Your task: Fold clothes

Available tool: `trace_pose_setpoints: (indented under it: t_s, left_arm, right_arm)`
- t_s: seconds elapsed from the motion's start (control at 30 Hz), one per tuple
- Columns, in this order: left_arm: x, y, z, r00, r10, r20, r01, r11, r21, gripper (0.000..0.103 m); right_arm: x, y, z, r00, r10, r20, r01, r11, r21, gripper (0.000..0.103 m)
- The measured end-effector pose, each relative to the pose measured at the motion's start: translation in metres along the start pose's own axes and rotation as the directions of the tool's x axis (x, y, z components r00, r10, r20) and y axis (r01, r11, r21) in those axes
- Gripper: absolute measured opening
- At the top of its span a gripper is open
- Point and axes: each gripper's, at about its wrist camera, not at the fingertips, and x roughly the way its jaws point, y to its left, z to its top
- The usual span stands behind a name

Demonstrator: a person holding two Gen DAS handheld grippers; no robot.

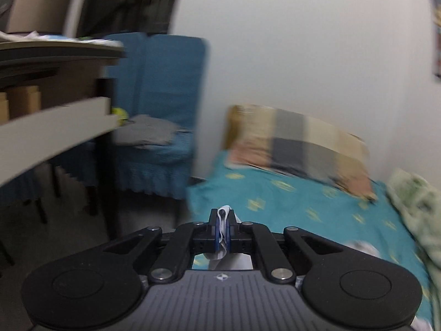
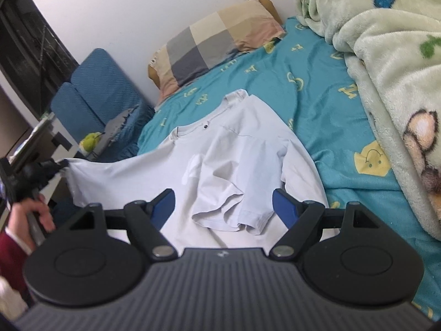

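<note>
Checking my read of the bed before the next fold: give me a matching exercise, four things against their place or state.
Things:
1. left gripper
2. right gripper
3. checked pillow
4. fleece blanket

Place or state:
a. bunched along the bed's right side
b. open above the T-shirt, touching nothing
c. at the head of the bed, against the wall
d. shut on a bit of the T-shirt's white cloth

Pairs: 1-d, 2-b, 3-c, 4-a
</note>
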Motion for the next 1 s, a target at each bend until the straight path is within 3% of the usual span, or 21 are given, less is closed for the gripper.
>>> trace_pose_setpoints:
  t_s: [0.1,0.23,0.47,0.63,0.83,1.0]
  left_arm:
    - [0.043,0.025,0.007,0.995,0.081,-0.064,-0.081,0.997,0.003,0.005]
    - [0.095,0.055,-0.026,0.973,0.129,-0.191,-0.134,0.991,-0.017,0.005]
    - [0.127,0.071,-0.076,0.949,0.074,-0.308,-0.098,0.993,-0.061,0.007]
    - [0.088,0.057,-0.081,0.952,0.031,-0.304,-0.052,0.997,-0.062,0.036]
    - [0.007,0.016,-0.088,0.966,0.015,-0.257,-0.007,0.999,0.032,0.052]
    - [-0.079,-0.026,-0.09,0.98,-0.055,-0.194,0.071,0.994,0.08,0.063]
  right_arm:
    - [0.014,-0.003,0.003,0.999,-0.041,0.004,0.041,0.999,-0.009,0.079]
    - [0.04,-0.008,0.007,0.998,-0.068,-0.012,0.068,0.997,-0.042,0.079]
    - [0.072,-0.013,0.005,0.994,-0.087,-0.062,0.082,0.994,-0.076,0.079]
    - [0.069,-0.004,0.004,0.997,-0.066,-0.047,0.06,0.991,-0.119,0.079]
    - [0.048,0.018,-0.001,0.999,-0.044,0.022,0.048,0.974,-0.223,0.079]
    - [0.025,0.032,-0.006,0.999,0.004,0.052,0.011,0.957,-0.289,0.079]
